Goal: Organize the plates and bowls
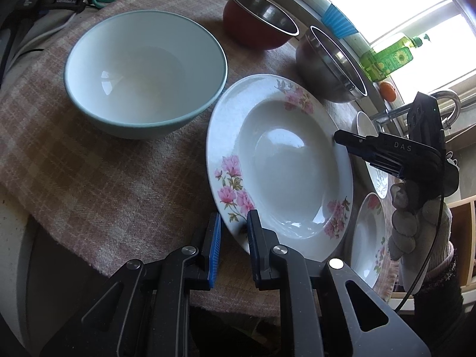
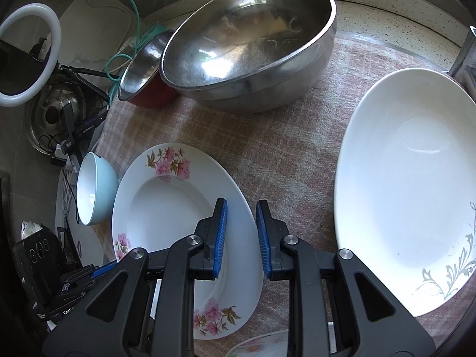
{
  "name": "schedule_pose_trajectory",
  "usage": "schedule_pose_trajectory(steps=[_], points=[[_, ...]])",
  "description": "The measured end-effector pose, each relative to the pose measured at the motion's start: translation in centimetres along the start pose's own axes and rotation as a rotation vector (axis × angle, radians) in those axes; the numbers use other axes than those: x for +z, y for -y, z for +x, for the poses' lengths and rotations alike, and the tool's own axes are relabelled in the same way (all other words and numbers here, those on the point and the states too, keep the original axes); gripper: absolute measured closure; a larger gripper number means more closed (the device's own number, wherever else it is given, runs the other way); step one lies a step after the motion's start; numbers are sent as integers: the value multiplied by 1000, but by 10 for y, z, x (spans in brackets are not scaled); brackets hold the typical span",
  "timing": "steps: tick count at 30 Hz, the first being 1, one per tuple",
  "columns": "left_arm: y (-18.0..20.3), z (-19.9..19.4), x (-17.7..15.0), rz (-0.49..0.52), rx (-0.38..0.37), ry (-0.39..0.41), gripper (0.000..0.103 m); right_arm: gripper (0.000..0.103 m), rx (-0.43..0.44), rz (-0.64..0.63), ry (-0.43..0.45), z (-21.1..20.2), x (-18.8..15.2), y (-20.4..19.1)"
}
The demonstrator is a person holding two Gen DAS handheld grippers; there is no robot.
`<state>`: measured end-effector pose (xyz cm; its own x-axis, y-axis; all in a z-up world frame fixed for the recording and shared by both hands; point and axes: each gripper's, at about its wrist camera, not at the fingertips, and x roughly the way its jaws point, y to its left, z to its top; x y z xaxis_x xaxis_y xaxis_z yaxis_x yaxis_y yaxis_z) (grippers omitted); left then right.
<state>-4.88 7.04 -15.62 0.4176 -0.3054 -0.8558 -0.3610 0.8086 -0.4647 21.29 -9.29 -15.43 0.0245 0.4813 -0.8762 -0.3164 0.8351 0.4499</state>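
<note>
Tilting steeply down from opposite sides, both grippers meet at the pink-flowered deep plate (image 1: 282,160), which sits on the checked cloth (image 1: 98,178). The left gripper (image 1: 235,232) has its blue-padded fingers (image 1: 214,238) closed astride the plate's near rim, one pad above it and one below, pinching it. The right gripper (image 2: 241,232) comes in from the plate's far side, held by a gloved hand (image 1: 416,223) wrapped round its grip; its jaws straddle the rim and look clamped on it, though the contact itself is hard to make out. Left of the flowered plate stands the pale blue bowl (image 1: 145,71). Beyond the plate are the red-sided steel bowl (image 1: 258,19) and the big steel mixing bowl (image 2: 250,50). Right of the plate lies a large white dish (image 2: 407,196) with a grey scroll pattern.
</note>
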Motion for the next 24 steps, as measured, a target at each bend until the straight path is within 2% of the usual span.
schedule_pose_trajectory(steps=[24], points=[[-5,-6,-13,-2,8,-6,88,82,-13,2,-12,-2,-27,-6]])
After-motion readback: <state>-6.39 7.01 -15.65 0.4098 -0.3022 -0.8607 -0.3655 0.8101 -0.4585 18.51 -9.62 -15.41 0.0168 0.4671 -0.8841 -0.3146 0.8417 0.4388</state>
